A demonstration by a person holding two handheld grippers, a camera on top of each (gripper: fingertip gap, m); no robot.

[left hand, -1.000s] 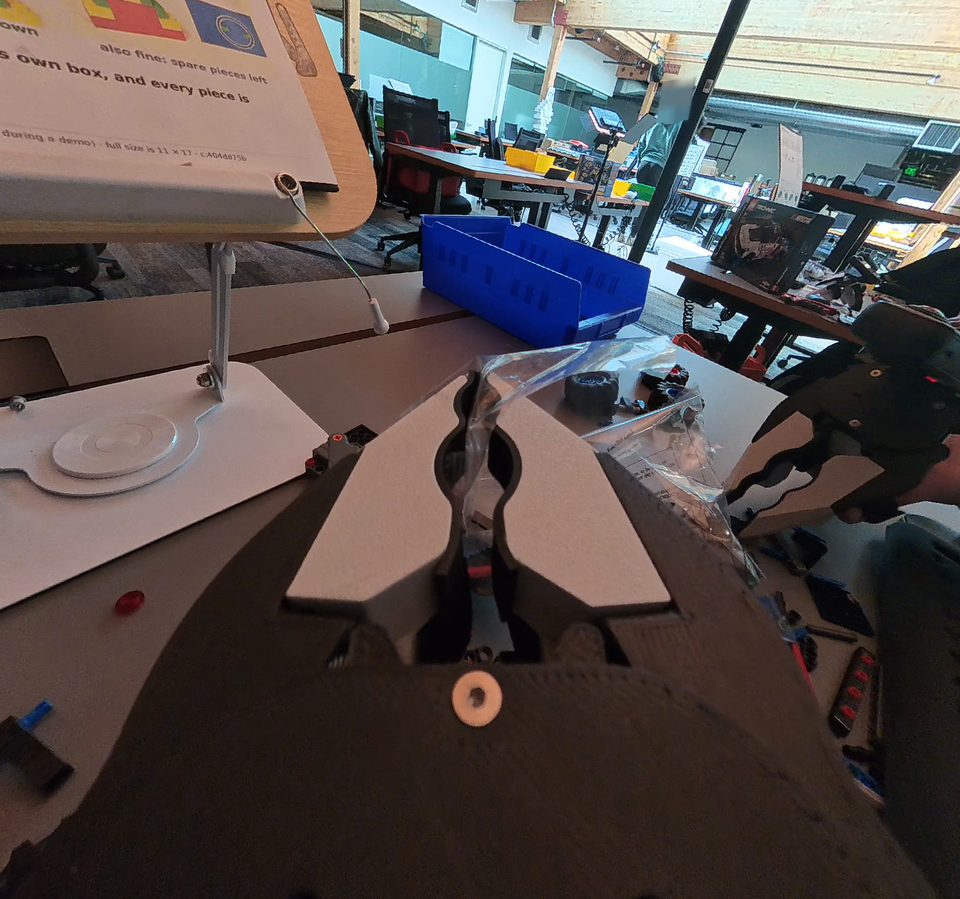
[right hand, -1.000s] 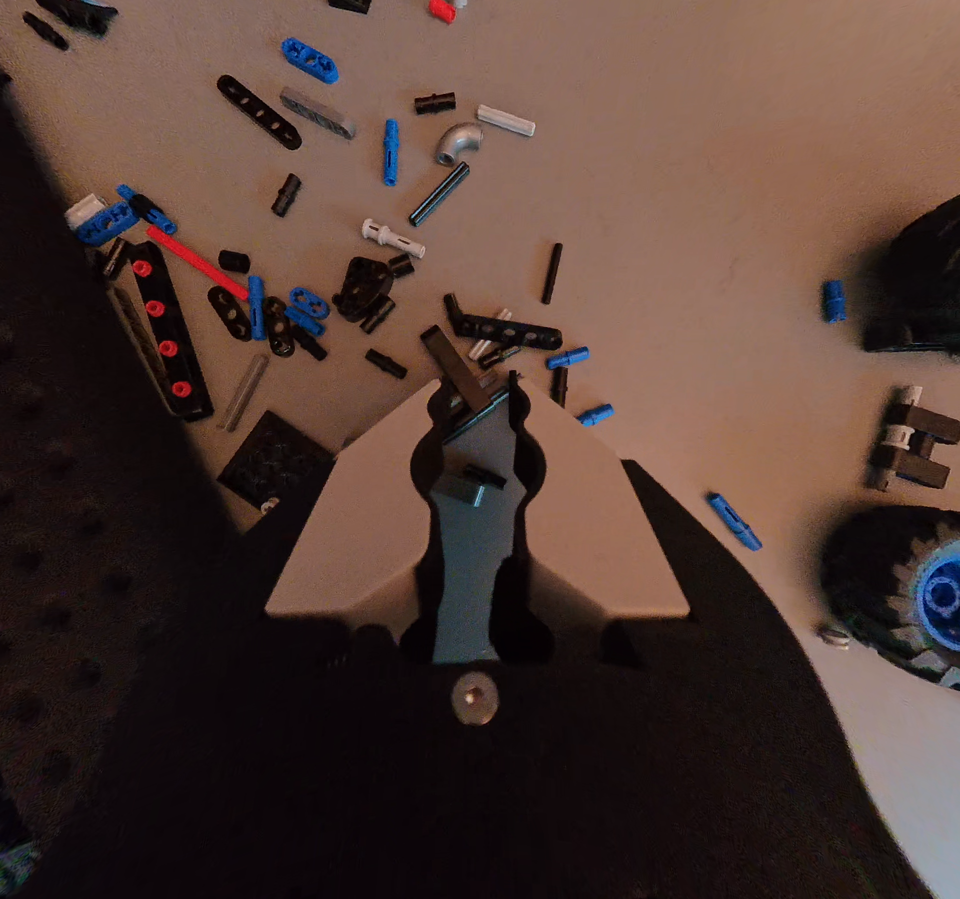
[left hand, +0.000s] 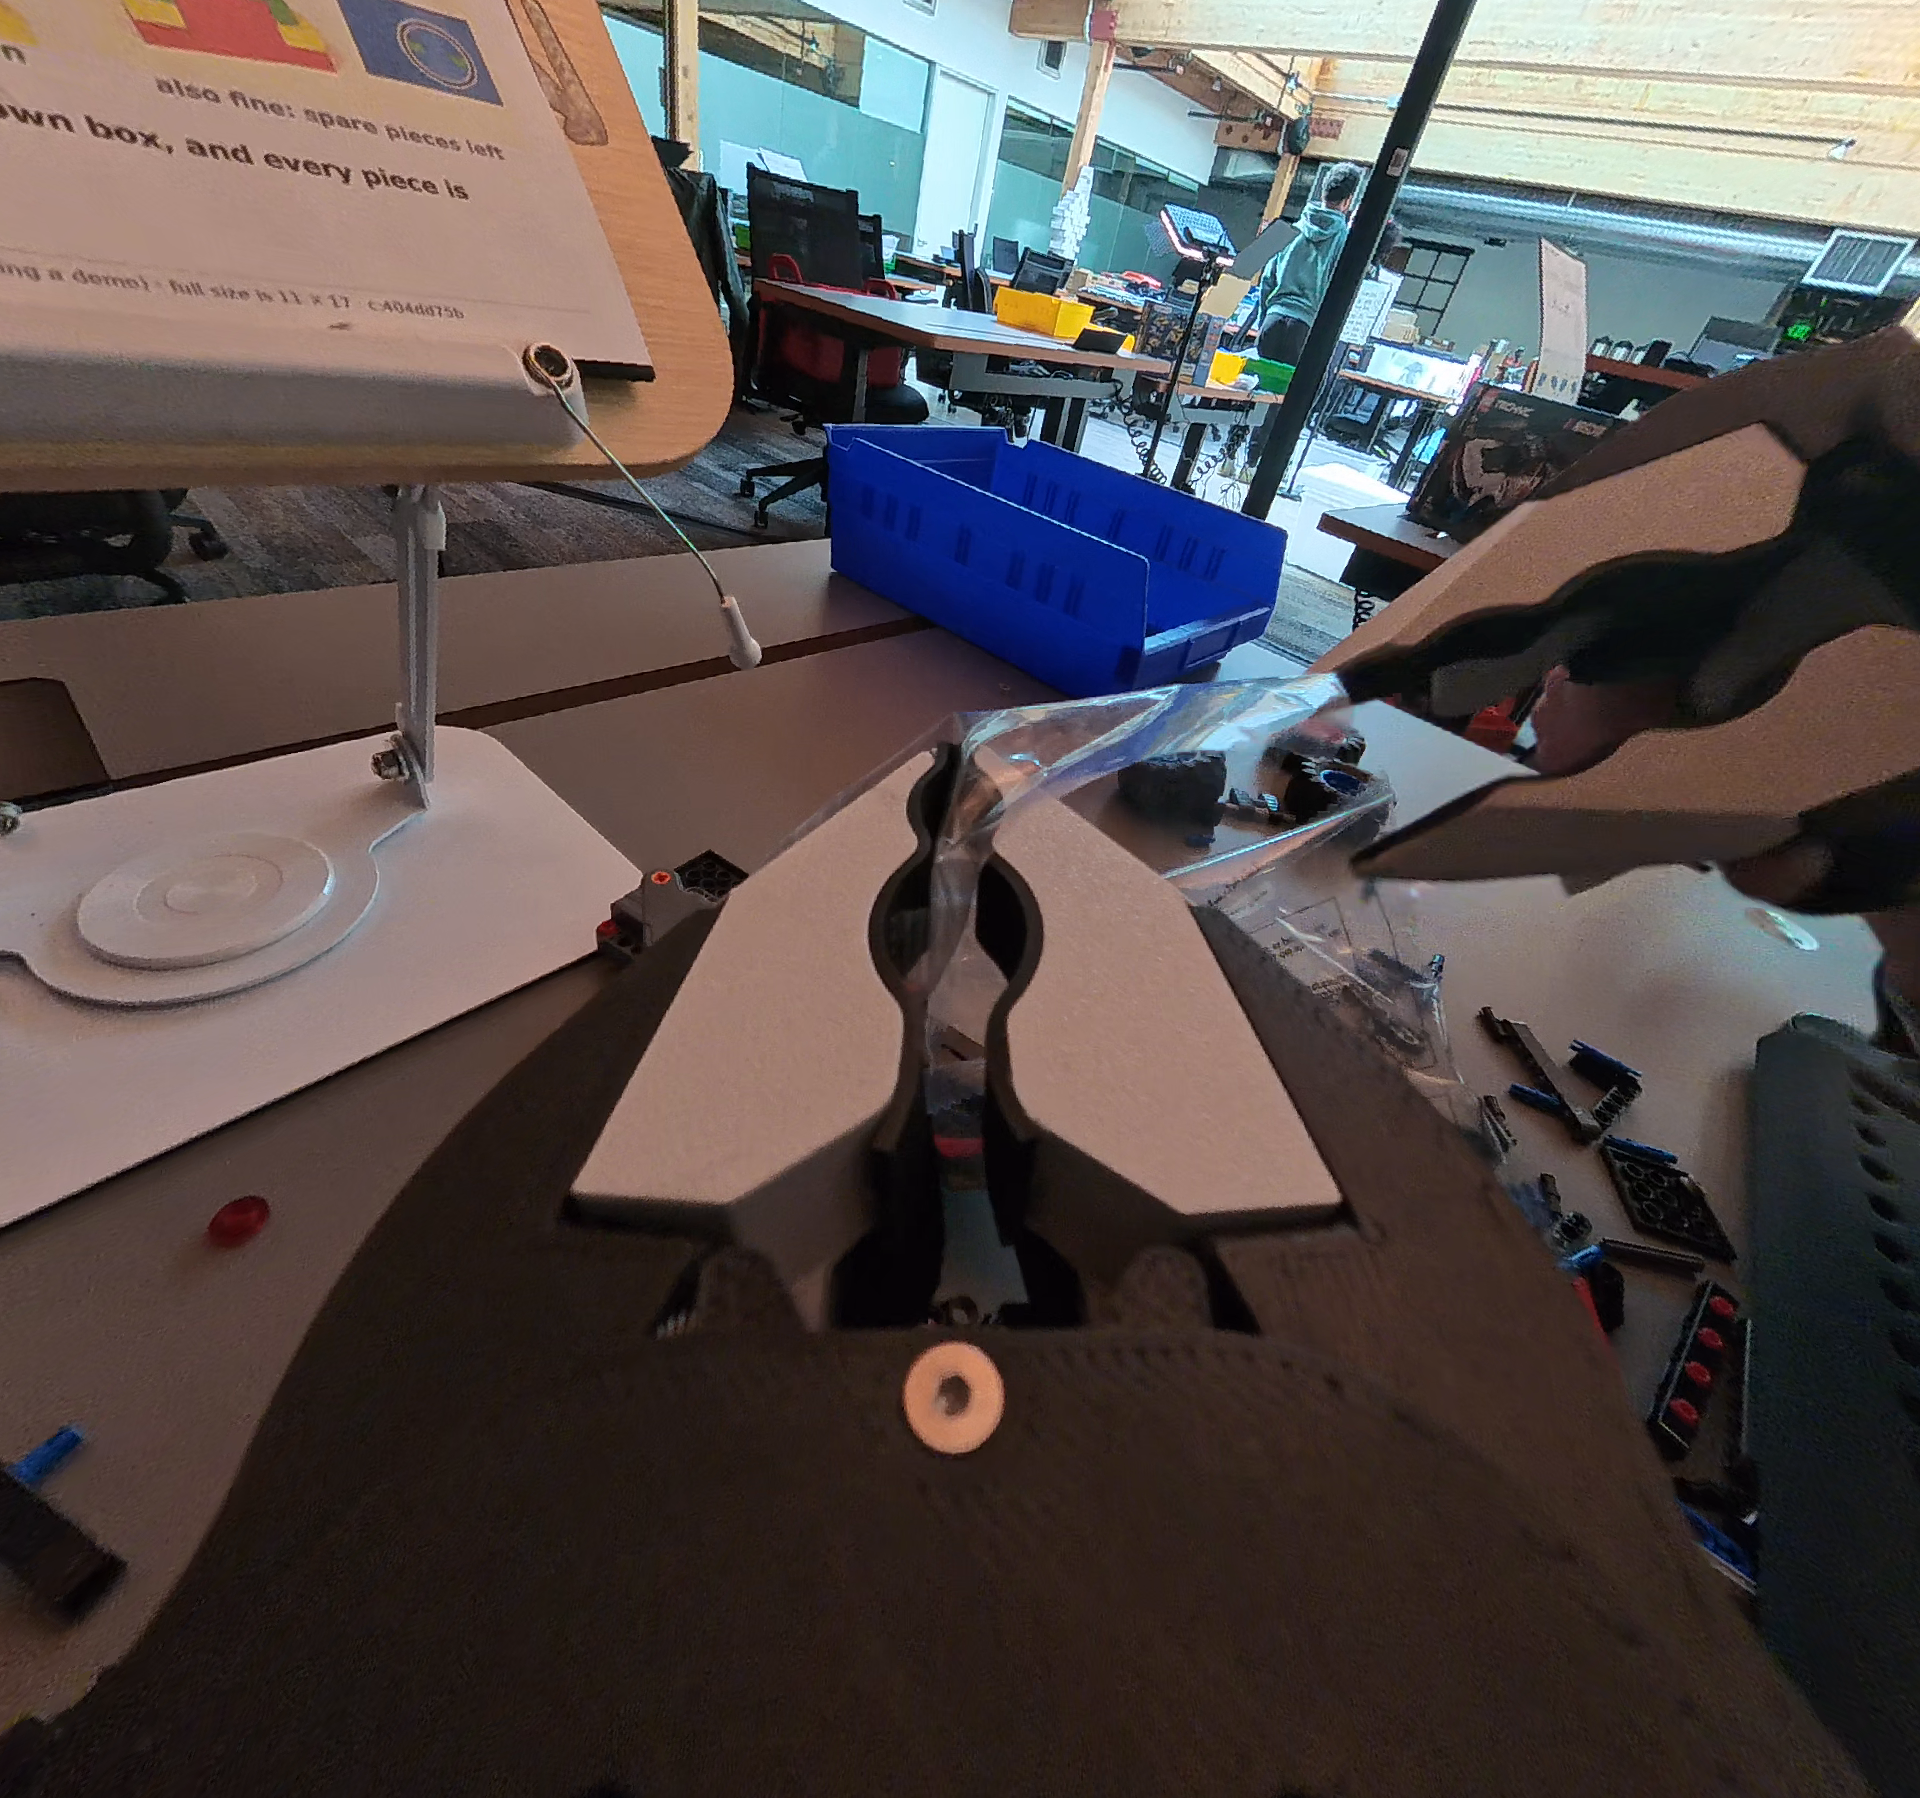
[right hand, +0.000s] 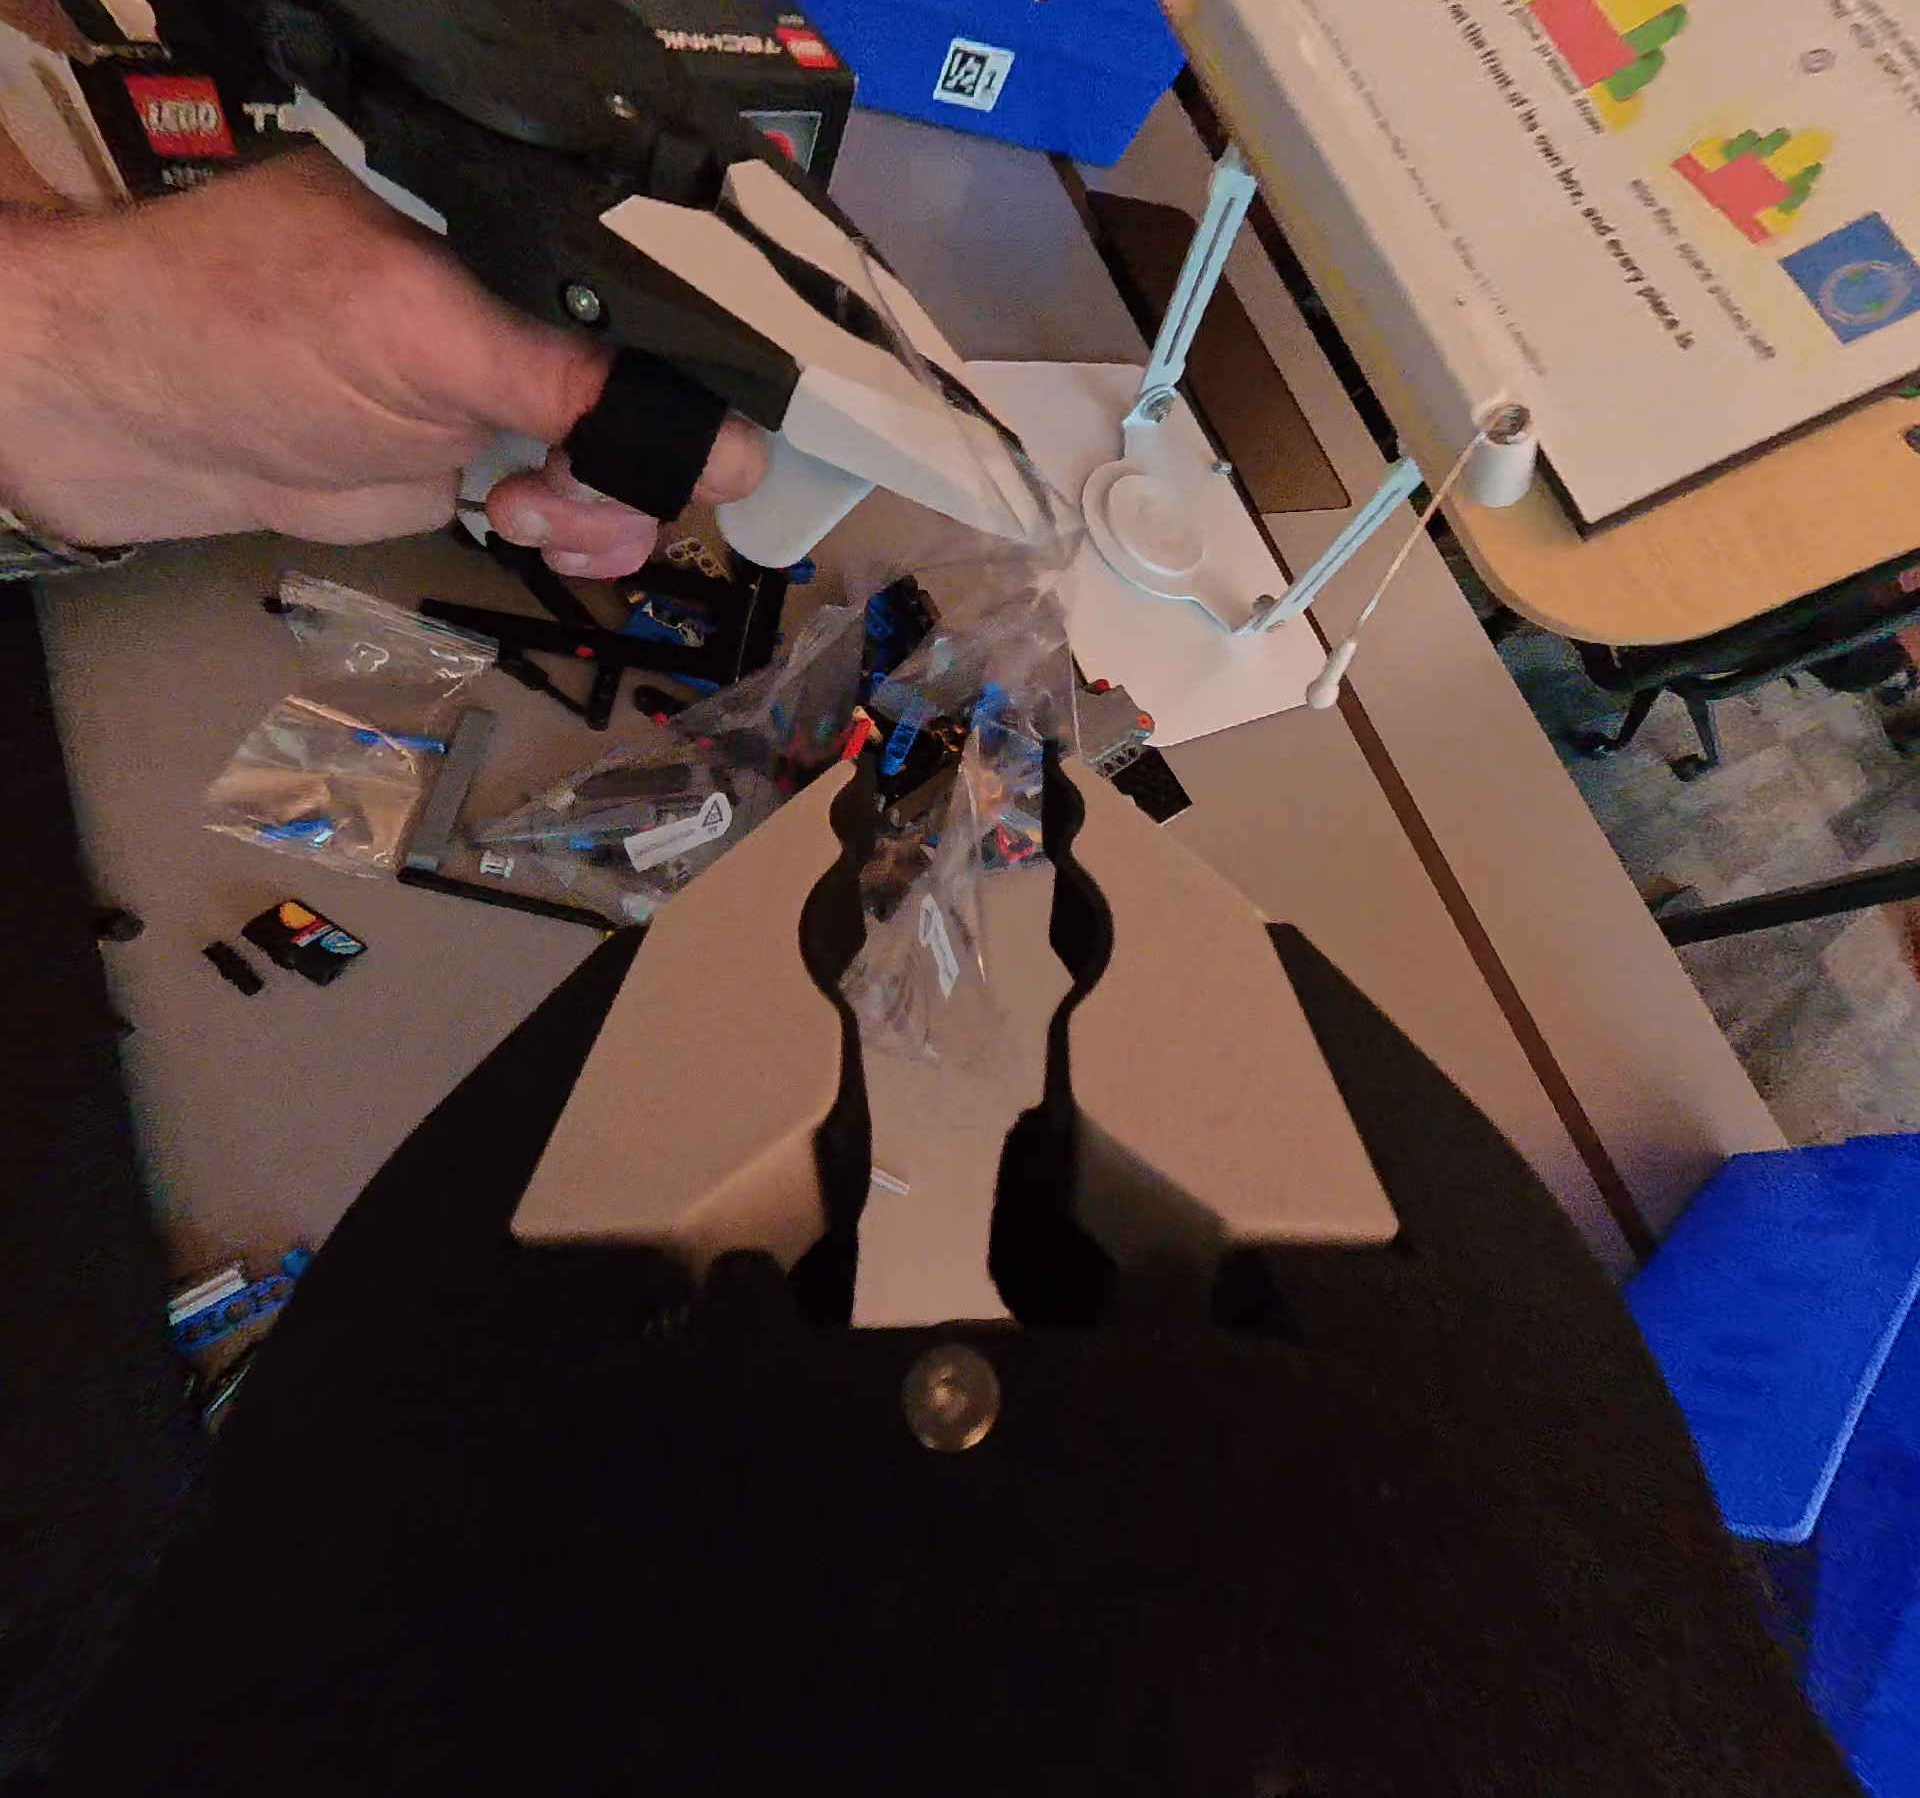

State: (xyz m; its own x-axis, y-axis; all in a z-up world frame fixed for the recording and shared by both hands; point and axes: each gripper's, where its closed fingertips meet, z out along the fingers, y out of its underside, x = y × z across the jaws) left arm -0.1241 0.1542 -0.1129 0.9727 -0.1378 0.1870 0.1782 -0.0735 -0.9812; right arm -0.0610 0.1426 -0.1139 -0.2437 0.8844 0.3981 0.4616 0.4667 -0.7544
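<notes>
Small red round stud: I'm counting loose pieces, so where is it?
In the left wrist view the small red round stud lies alone on the grey table, left of the left gripper, just below the white stand base.

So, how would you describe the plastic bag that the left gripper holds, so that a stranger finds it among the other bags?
Start at the white stand base on the table. Just in front of it, a clear bag of small blue, black and red pieces hangs from the shut left gripper. Unlike the other bags, which lie flat on the table, this one is lifted and pinched at its top.
</notes>
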